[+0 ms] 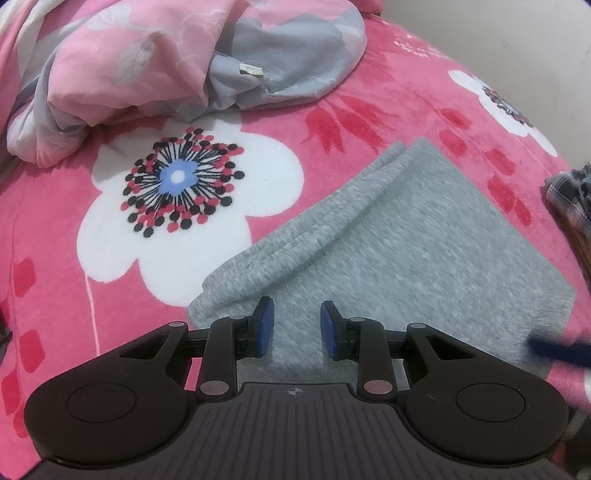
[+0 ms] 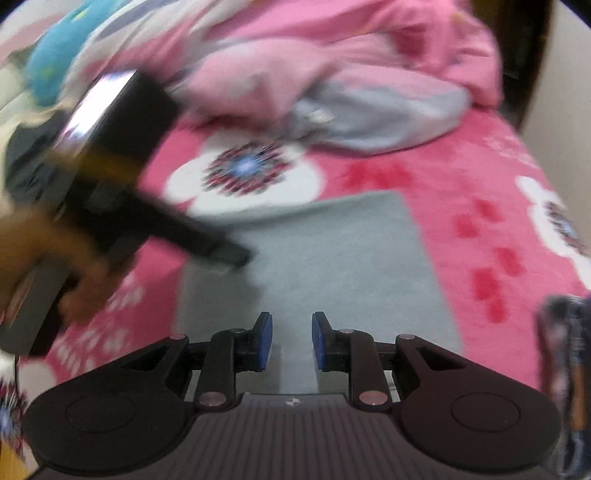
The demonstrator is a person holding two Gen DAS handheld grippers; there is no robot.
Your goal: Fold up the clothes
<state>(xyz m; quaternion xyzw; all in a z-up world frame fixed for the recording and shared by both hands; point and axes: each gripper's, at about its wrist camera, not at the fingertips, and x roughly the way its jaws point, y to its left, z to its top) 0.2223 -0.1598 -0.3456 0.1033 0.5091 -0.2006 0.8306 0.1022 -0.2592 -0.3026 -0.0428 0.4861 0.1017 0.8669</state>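
Observation:
A grey garment [image 1: 388, 251] lies folded into a flat rectangle on the pink flowered blanket [image 1: 55, 277]. My left gripper [image 1: 297, 328] is open and empty, just above the garment's near edge. In the right wrist view, which is blurred, the same grey garment [image 2: 332, 258] lies ahead. My right gripper [image 2: 291, 341] is open and empty over its near edge. The left gripper [image 2: 207, 240], held in a hand, reaches in from the left over the garment's left side.
A crumpled pink and grey quilt [image 1: 166, 66] is heaped at the back of the bed. A plaid garment [image 1: 570, 195] lies at the right edge; it also shows in the right wrist view [image 2: 565, 369]. A pale wall [image 1: 517, 33] stands at the far right.

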